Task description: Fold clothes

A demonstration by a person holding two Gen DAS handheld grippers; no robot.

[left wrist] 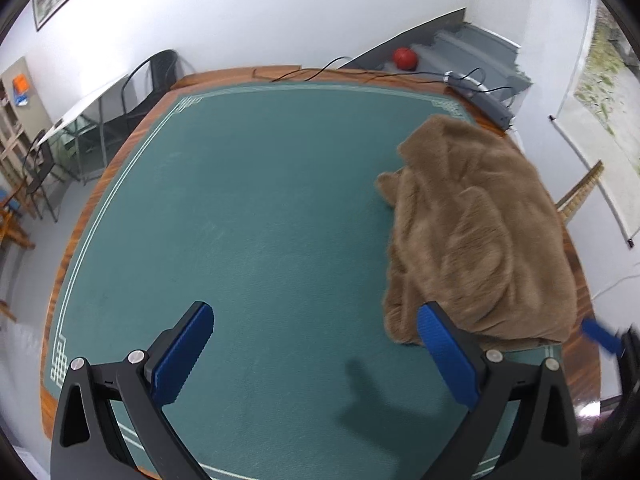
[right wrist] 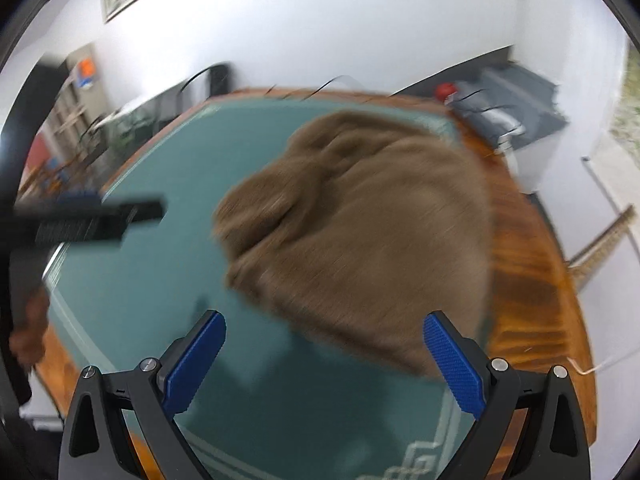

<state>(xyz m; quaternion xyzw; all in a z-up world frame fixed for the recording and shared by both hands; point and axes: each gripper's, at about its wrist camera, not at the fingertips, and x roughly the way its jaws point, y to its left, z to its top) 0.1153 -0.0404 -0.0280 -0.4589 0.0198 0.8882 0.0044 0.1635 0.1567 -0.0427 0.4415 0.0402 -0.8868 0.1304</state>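
I am holding both tongs above the desk [left wrist: 256,216], each pair spread wide with nothing between the blue pads. The left tongs [left wrist: 316,356] are hovering over bare green mat; the right tongs [right wrist: 324,364] are hanging just short of the near edge of the brown fleece garment [right wrist: 360,240].

The garment [left wrist: 476,232] is lying in a soft, lumpy heap on the right side of the desk, reaching the wooden border there. I cannot tell whether this heap is a rough bundle waiting to be spread or a loosely finished fold; the shape fits either.

Judgement on handling: the fleece is thick and springy, so any pinch is going to need a deep bite on one layer at a true edge or corner, low to the mat, with both tongs working level so the cloth is not twisting.

View notes: the left camera is giving the sharp picture, showing a flap jutting from the heap's left side, and the cables [left wrist: 400,74] and red ball [left wrist: 405,57] beyond the desk. The right camera is blurred, but it is showing the left tool as a dark bar [right wrist: 96,220] and the hand [right wrist: 30,328] gripping it.
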